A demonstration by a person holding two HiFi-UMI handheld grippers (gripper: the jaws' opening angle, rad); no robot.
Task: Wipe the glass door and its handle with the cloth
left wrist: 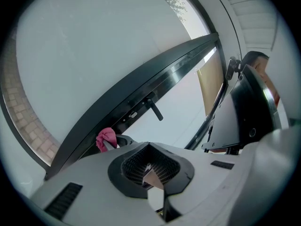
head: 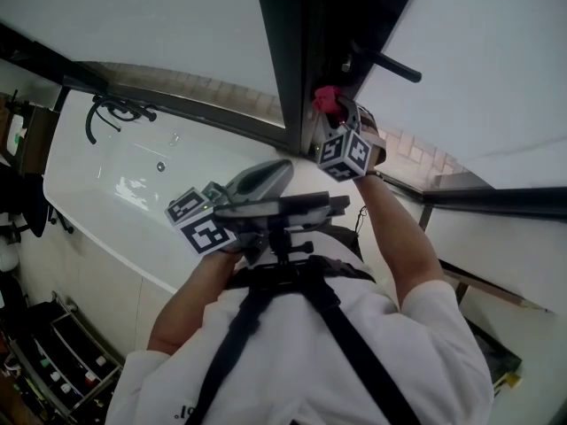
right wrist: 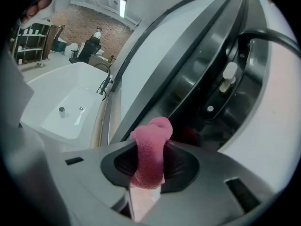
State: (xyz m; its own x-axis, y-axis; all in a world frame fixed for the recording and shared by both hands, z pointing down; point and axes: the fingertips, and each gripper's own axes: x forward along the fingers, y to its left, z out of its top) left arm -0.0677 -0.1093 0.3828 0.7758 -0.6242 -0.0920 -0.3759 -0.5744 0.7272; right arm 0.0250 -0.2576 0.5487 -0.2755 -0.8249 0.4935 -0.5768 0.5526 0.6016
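No words, brands or numbers can be read anywhere. The left marker cube [head: 202,224] and the right marker cube [head: 344,155] carry only black-and-white square patterns. A scrap of dark print [head: 184,412] on the white shirt [head: 292,352] is cut off and illegible.

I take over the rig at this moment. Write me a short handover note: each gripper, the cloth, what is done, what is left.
Left gripper: shut, empty, held apart from the door.
Right gripper: shut on the pink cloth, raised to the dark door frame, near the handle but not on it.
Done: cannot tell; the pictures show no sign of wiping.
Left: probably wipe the glass, then the handle.
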